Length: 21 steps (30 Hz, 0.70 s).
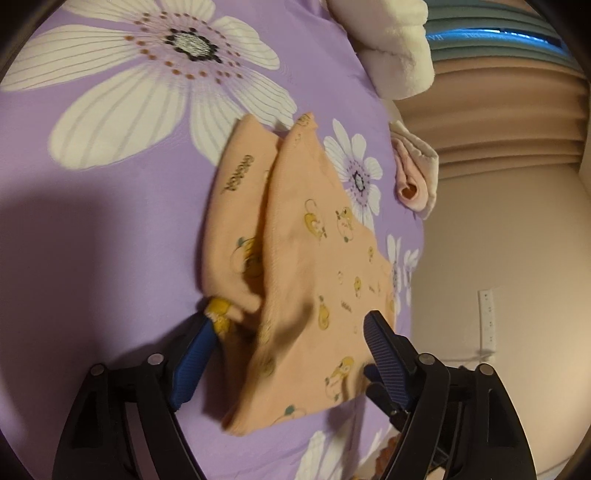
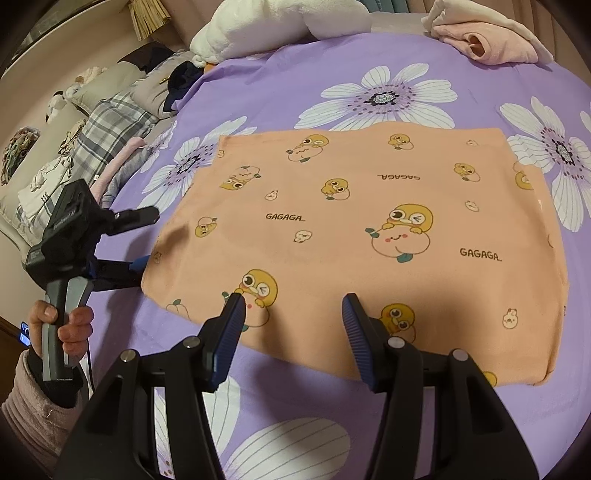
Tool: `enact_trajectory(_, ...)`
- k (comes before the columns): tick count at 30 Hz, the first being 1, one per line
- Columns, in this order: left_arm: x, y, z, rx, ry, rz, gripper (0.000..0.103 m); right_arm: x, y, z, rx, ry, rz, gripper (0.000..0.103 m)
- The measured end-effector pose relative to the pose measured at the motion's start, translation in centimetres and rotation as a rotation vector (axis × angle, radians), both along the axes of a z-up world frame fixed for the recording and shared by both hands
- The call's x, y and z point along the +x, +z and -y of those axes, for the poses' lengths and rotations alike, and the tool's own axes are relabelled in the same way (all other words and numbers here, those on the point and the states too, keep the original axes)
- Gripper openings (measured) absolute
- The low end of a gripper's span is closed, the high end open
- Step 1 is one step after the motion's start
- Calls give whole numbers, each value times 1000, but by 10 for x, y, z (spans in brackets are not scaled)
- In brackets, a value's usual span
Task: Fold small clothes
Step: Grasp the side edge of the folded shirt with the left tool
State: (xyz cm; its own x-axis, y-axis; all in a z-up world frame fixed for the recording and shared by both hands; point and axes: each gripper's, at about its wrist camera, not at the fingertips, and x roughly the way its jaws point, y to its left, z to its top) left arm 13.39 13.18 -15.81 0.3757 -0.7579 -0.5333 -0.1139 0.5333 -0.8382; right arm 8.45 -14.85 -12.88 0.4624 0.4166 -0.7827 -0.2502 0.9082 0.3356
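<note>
Peach-orange cotton, printed with yellow ducklings, small peaches and the word GAGAGA, is what lies on the bed: a small folded garment (image 2: 354, 236) spread flat on a lilac bedsheet with big white daisies (image 2: 280, 85). From the right wrist view it forms a broad, smooth, roughly rectangular panel in the middle of the sheet.

Over its near edge hangs the right gripper (image 2: 293, 314), black with ribbed blue pads, its jaws about half apart with nothing between them and no cloth pinched.

At the garment's left edge is the left gripper (image 1: 290, 325), held by a hand (image 2: 59, 325) in a fuzzy pinkish sleeve (image 2: 33, 410) wrapped round the grey handle. Its jaws stand wide. In its own view the cloth's corner sits between the two blue pads, one pad (image 1: 197, 350) beside the bunched hem and the other (image 1: 384, 354) lying above the fabric; they straddle the cloth rather than clamp it, and blur hides whether either pad touches it.

Toward the head of the bed rest a white plush toy (image 2: 258, 29) and a rolled pale pink towel (image 2: 484, 37), well apart from the garment. Beyond the bed's left side, a grey plaid cloth (image 2: 110, 129) lies among other piled things.
</note>
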Motion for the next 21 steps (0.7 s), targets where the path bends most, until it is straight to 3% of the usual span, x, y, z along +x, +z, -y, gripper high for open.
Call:
enact_trajectory(6, 14, 3, 16, 20, -49, 5, 85, 3, 0, -2, -6, 1, -1, 55)
enact_trajectory(16, 32, -6, 12, -85, -30, -10, 85, 4, -2, -9, -21, 12, -7, 55)
enact_trajectory(21, 32, -3, 16, -59, -44, 11, 85, 3, -1, -9, -24, 6, -9, 55)
